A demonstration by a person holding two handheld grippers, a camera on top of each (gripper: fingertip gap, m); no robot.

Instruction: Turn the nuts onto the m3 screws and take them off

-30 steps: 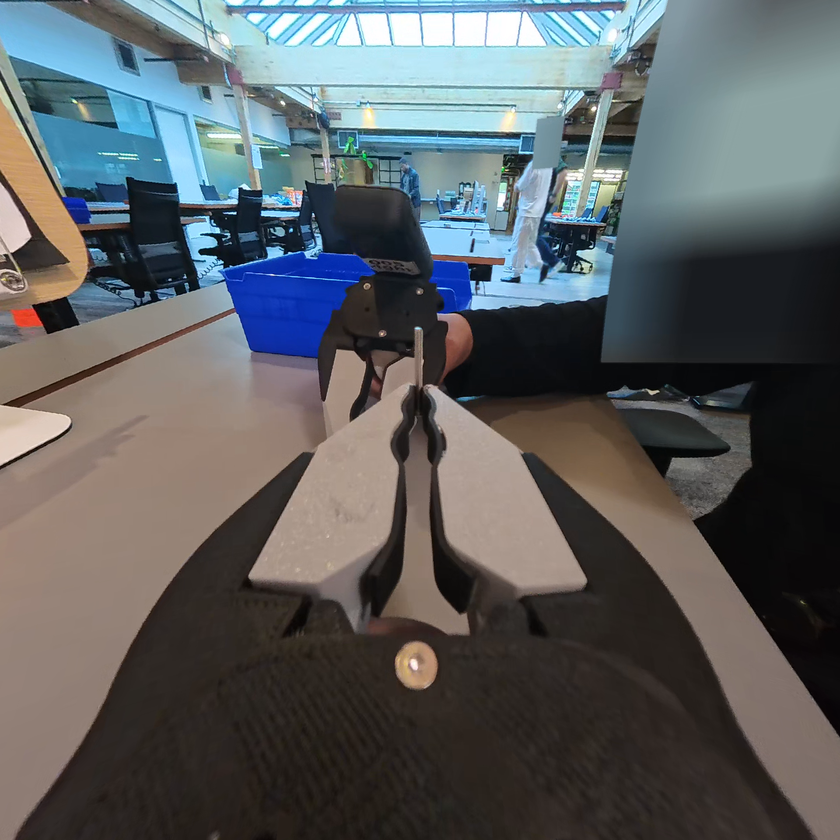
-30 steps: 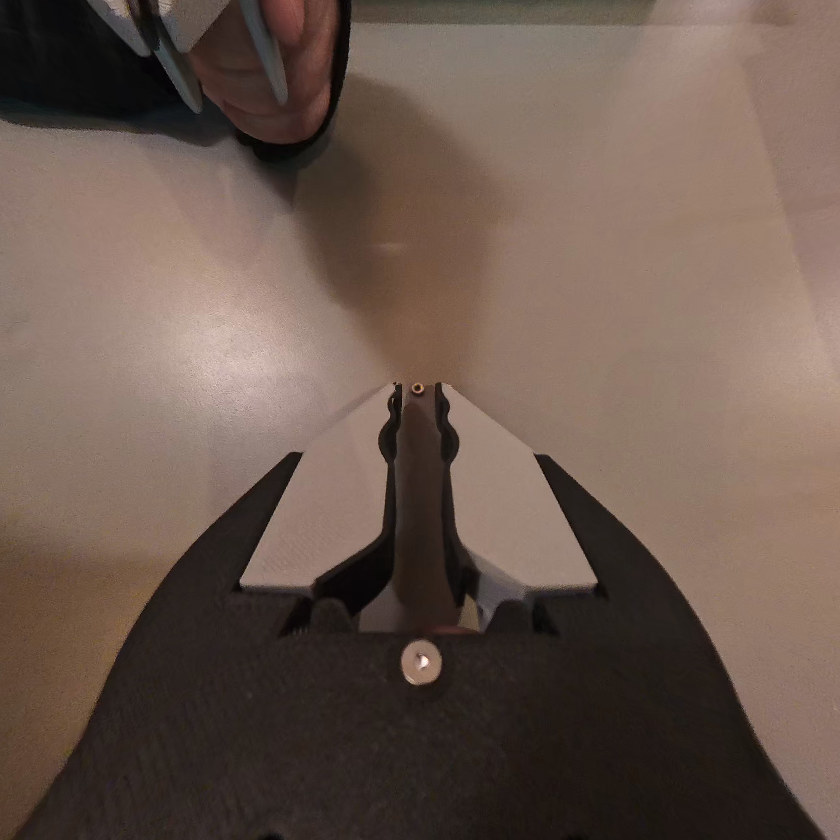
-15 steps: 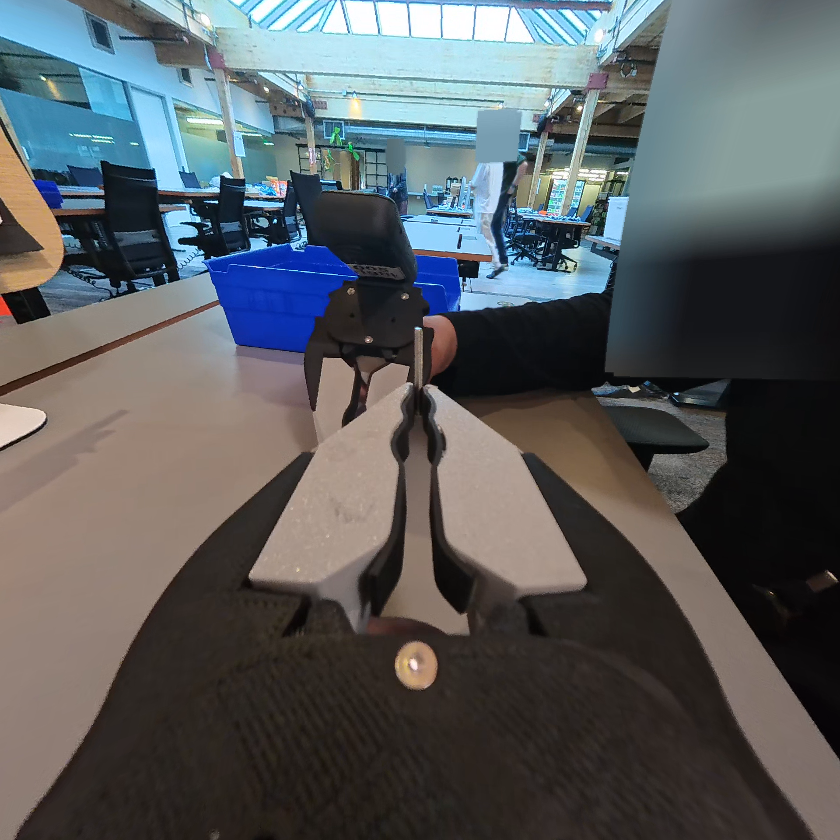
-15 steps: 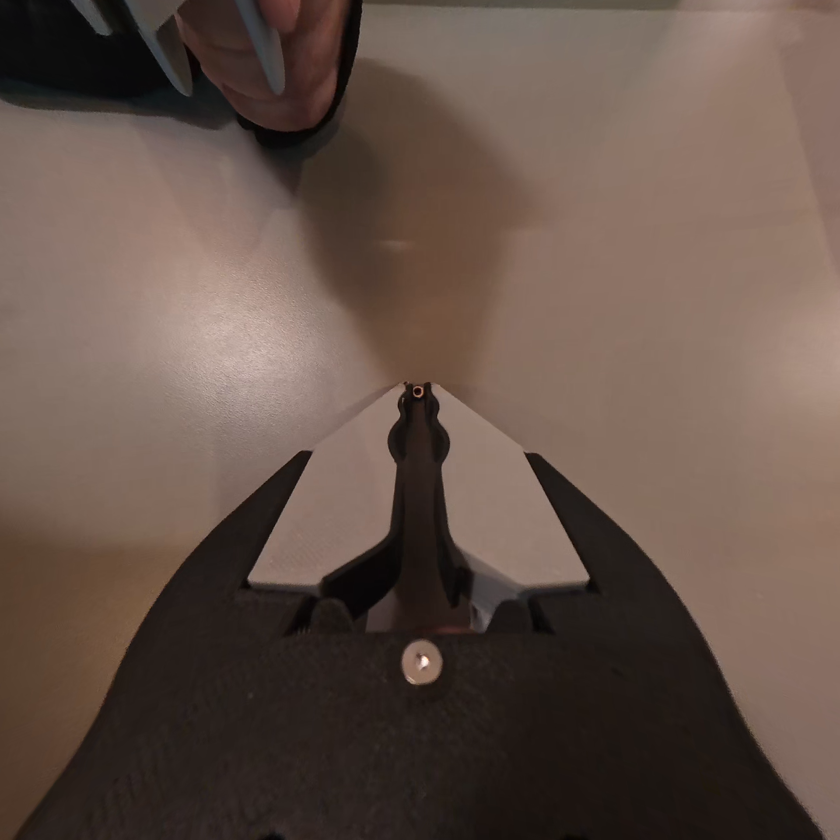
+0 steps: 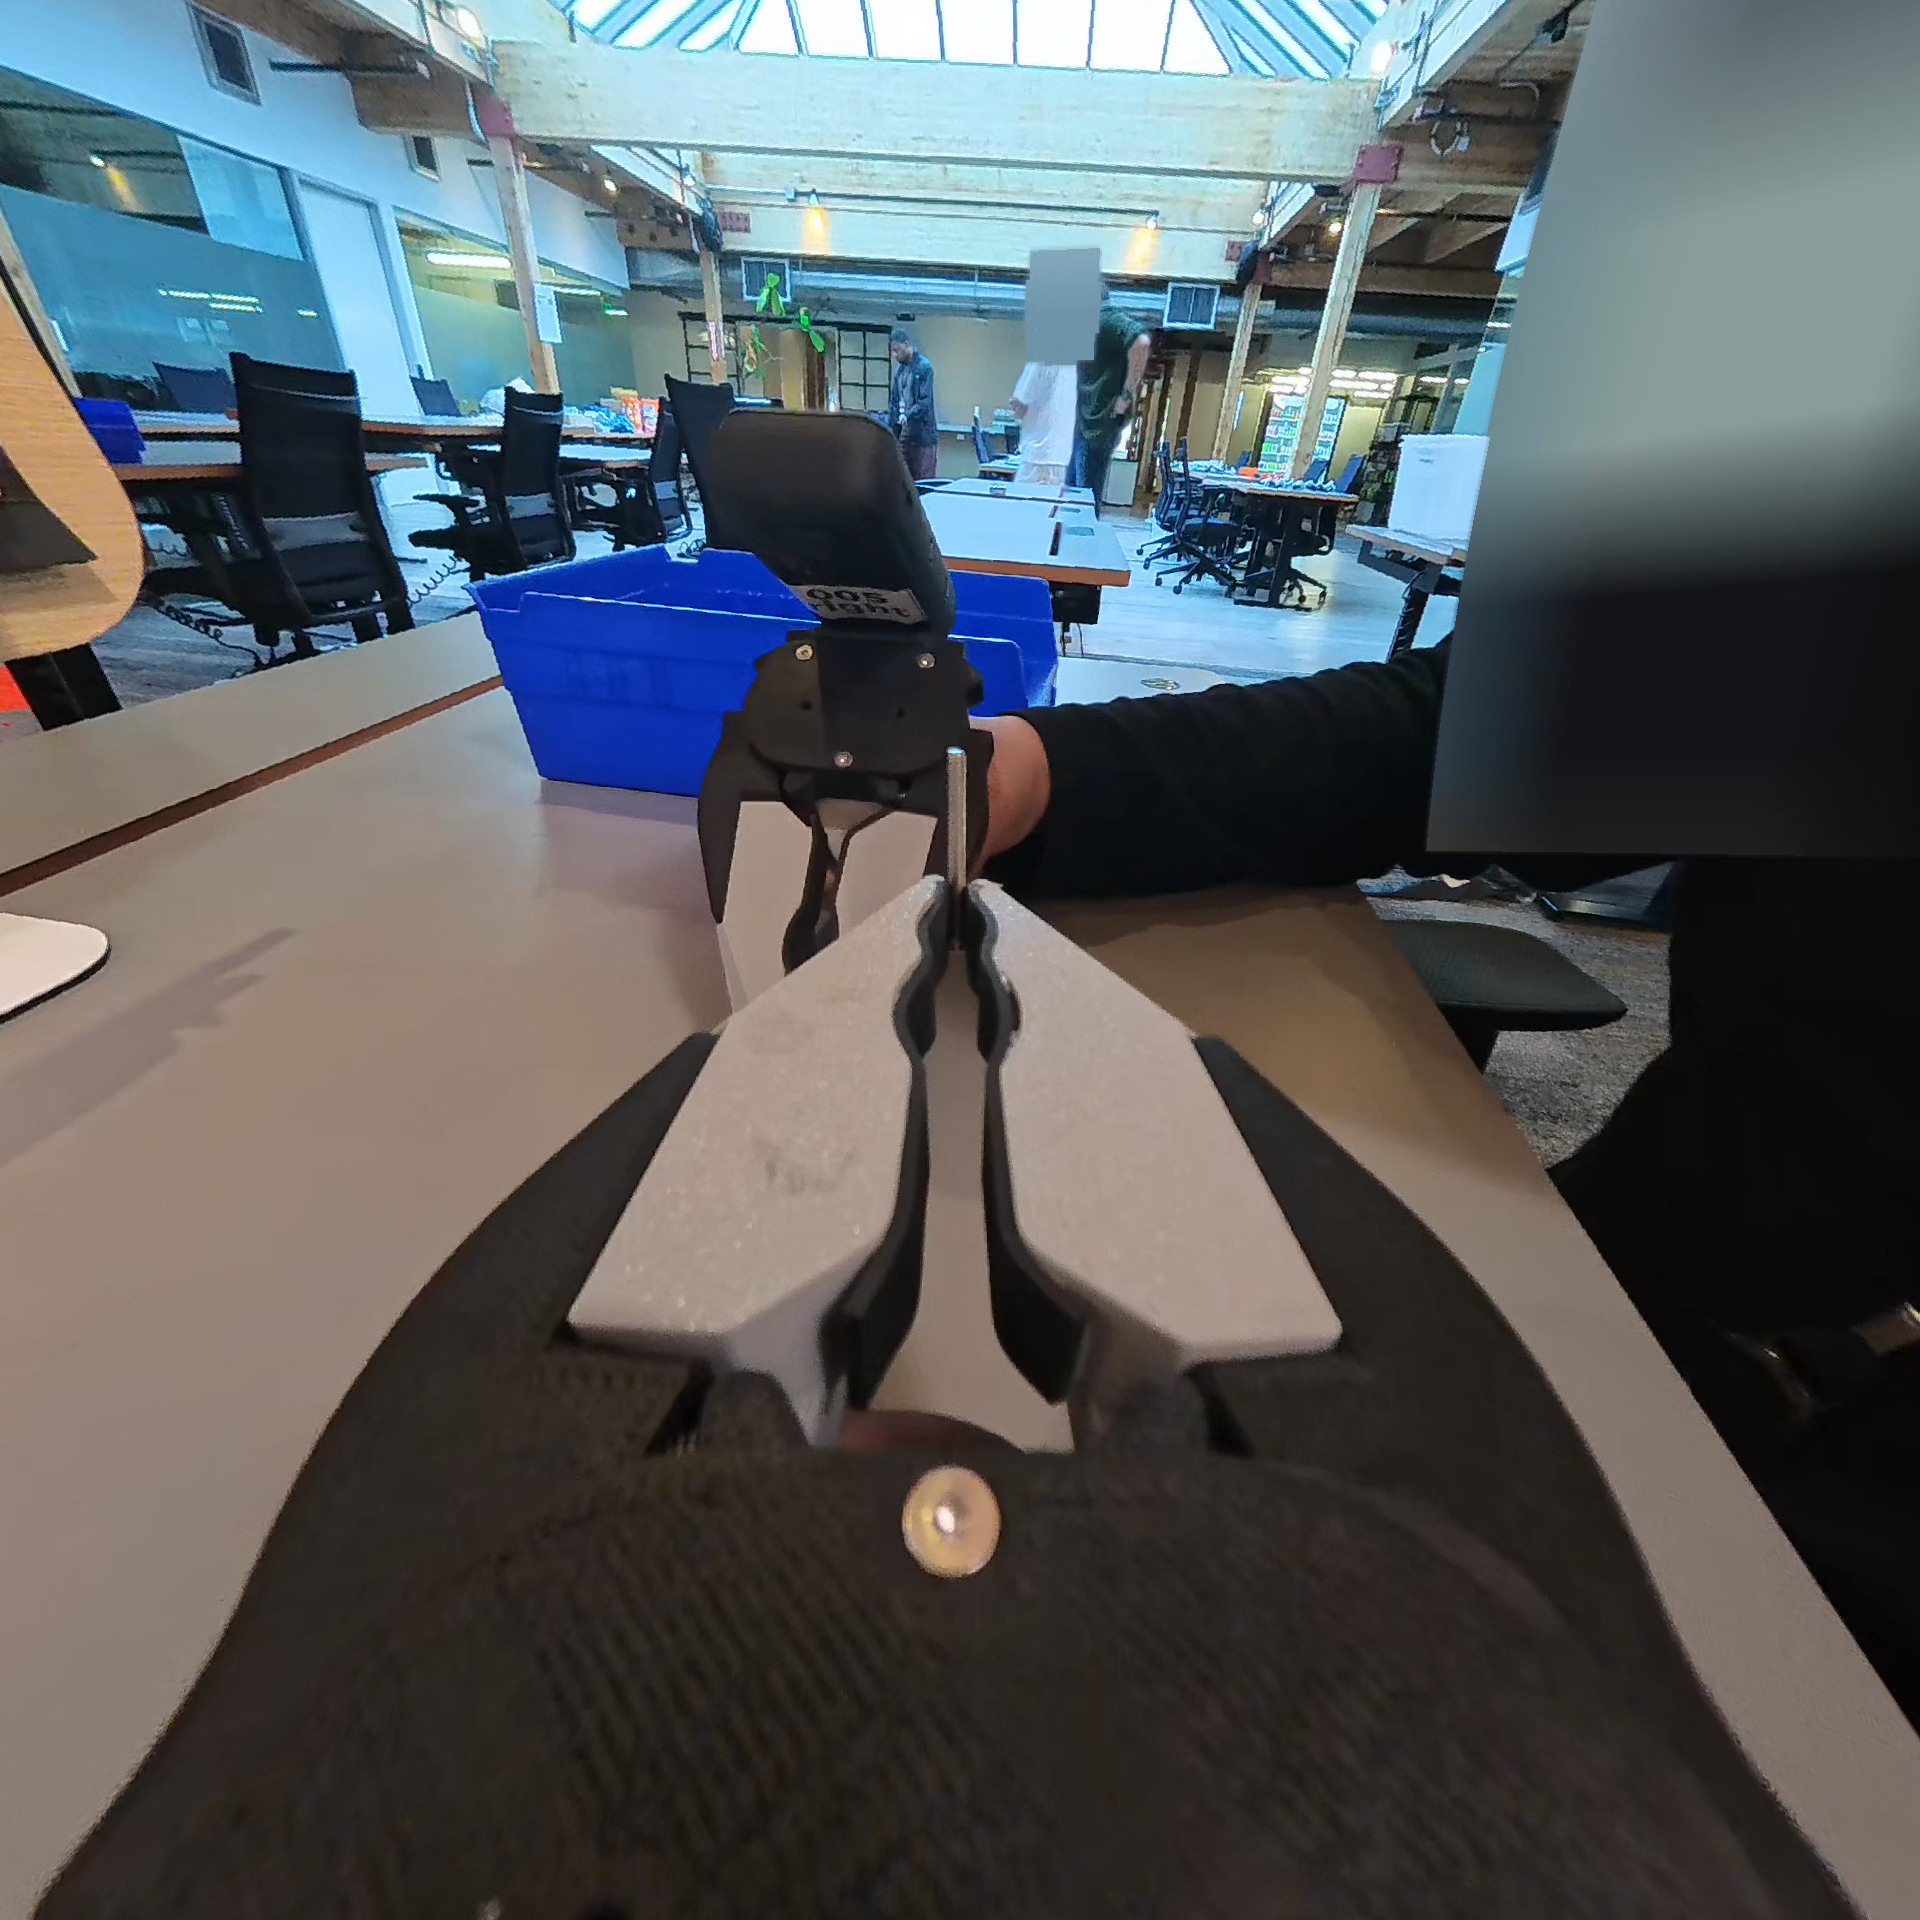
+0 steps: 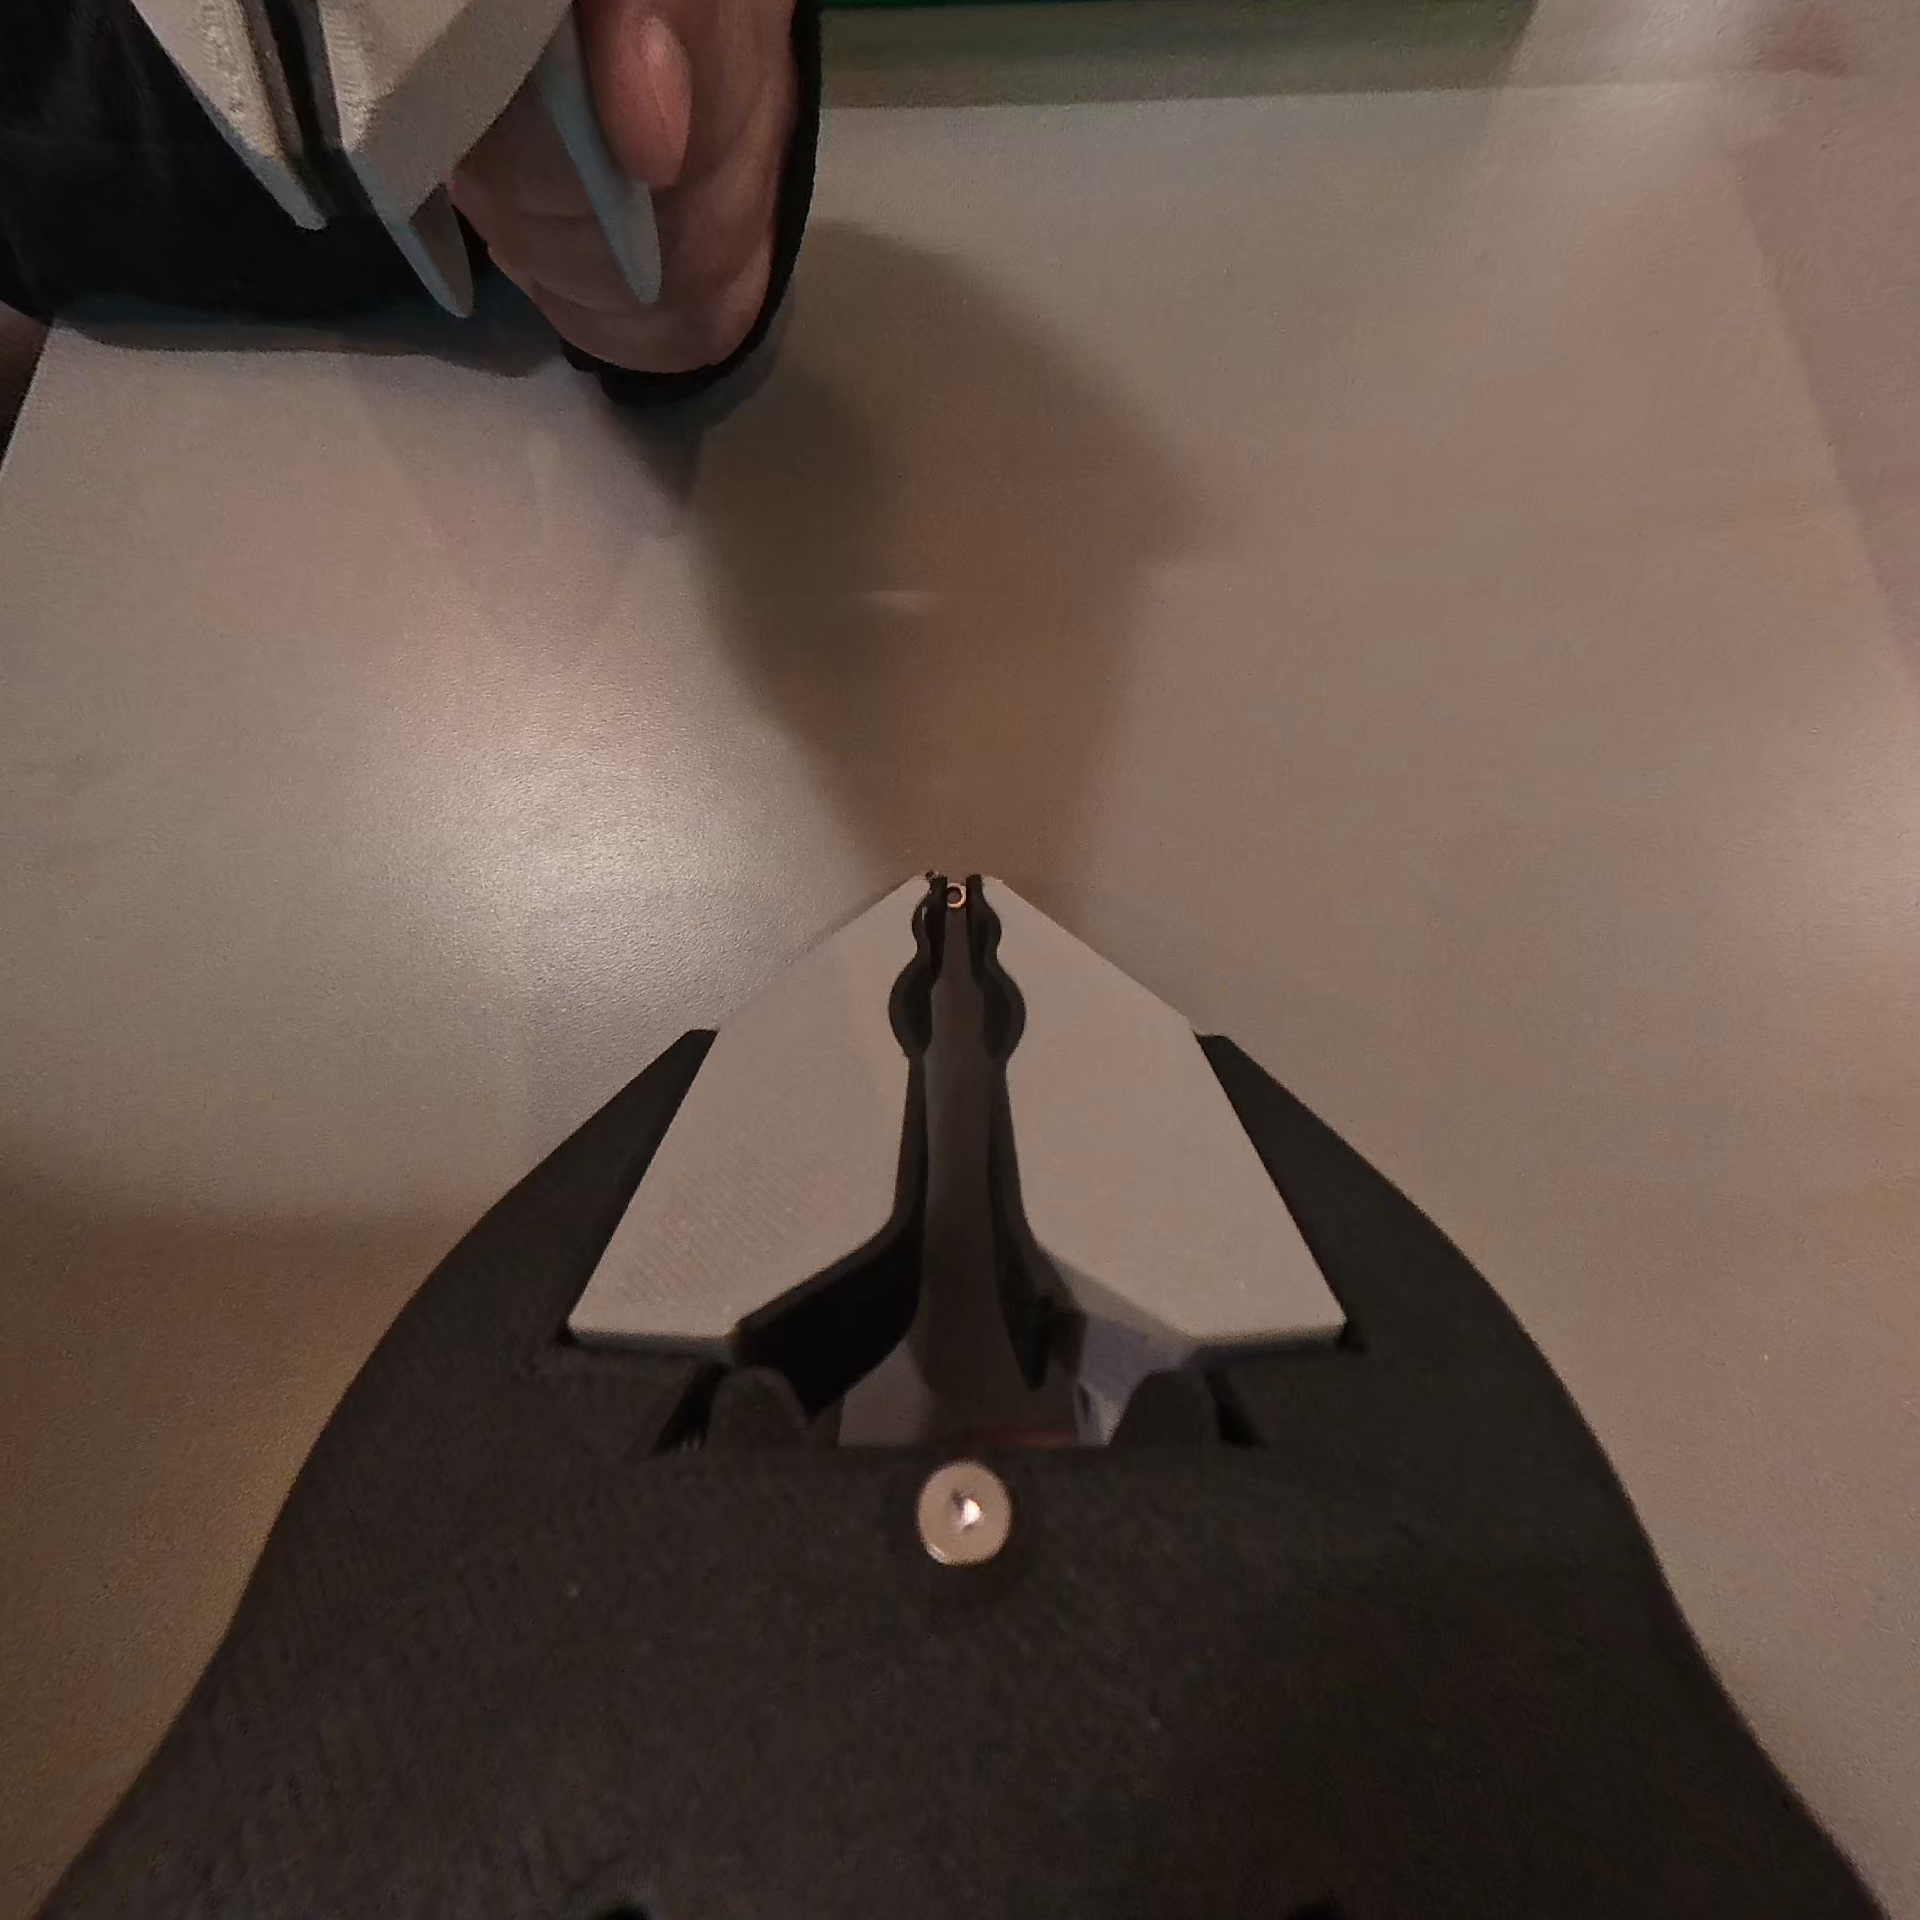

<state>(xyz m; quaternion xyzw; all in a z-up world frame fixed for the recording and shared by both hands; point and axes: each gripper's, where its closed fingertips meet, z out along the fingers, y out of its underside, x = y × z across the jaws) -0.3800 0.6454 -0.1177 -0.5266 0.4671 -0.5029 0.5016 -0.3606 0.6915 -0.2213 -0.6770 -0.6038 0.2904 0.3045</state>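
Note:
My left gripper [image 5: 954, 896] is shut on a thin silver M3 screw [image 5: 953, 816] that stands upright out of its fingertips above the grey table [image 5: 312, 1018]. My right gripper [image 6: 952, 885] points straight down at the table and is shut on a tiny nut [image 6: 953, 892] at its very tips. The right gripper also shows in the left wrist view [image 5: 805, 940], just beyond and left of the screw. The left gripper's white fingers [image 6: 364, 156] and the hand holding it show at the top left of the right wrist view.
A blue plastic bin [image 5: 644, 665] stands on the table behind the grippers. A white pad's corner [image 5: 42, 961] lies at the left edge. The table's right edge [image 5: 1455, 1039] runs close by, with a person's black sleeve [image 5: 1226, 769] over it. Office chairs and desks stand far behind. My hands' fingertips stand some 11 cm from each other.
My right gripper has closed from slightly open onto the tiny nut on the table. My left gripper still holds the screw upright and has shifted slightly.

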